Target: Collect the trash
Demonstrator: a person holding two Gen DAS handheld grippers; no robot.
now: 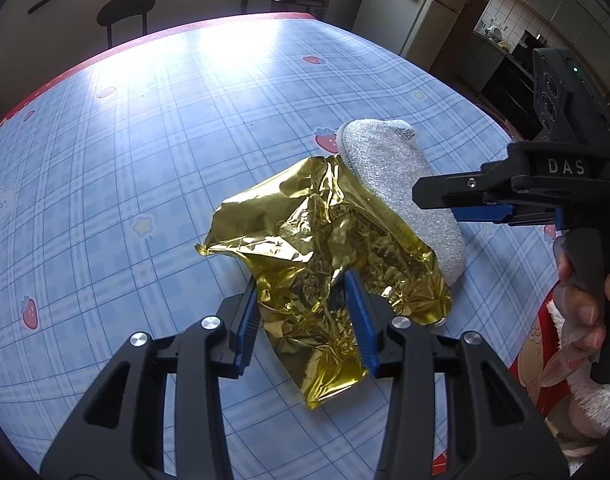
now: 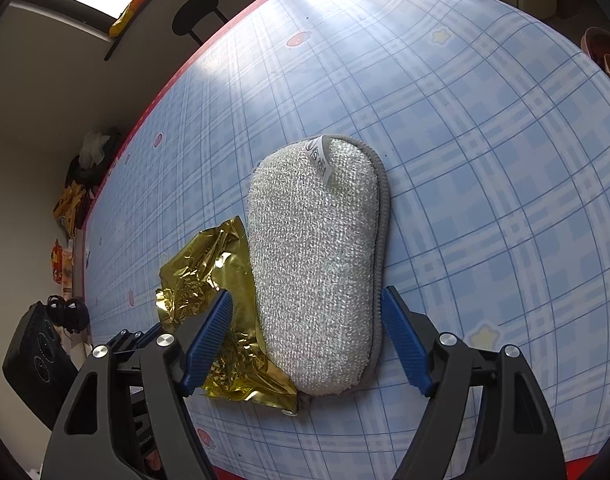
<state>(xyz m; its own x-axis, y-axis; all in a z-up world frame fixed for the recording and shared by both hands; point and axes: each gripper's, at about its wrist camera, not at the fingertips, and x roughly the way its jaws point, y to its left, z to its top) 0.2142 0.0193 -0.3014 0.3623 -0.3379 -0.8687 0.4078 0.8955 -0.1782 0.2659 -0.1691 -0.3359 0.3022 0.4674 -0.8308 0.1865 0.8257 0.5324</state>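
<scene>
1. Foil, gold and crumpled, lies at the centre of the left wrist view on the table; in the right wrist view it sits lower left, its edge tucked against and partly under the sponge.
2. The left gripper straddles the foil's near flap, blue pads on either side. The foil bulges between them and seems to touch both, so it reads as clamped on the foil, though how firmly is hard to tell.
3. The right gripper stands wide apart around the sponge's near end; its right pad is just beside the grey rim, its left pad hangs over the foil, and neither visibly presses.
4. Judged step: picking up the foil as trash, with the sponge possibly pinning it.
5. Next move calls for lifting the foil clear, drawing it out sideways from the sponge without tearing; the right gripper may need to steady or shift the sponge.
6. No bin is clearly identifiable in either view.
</scene>
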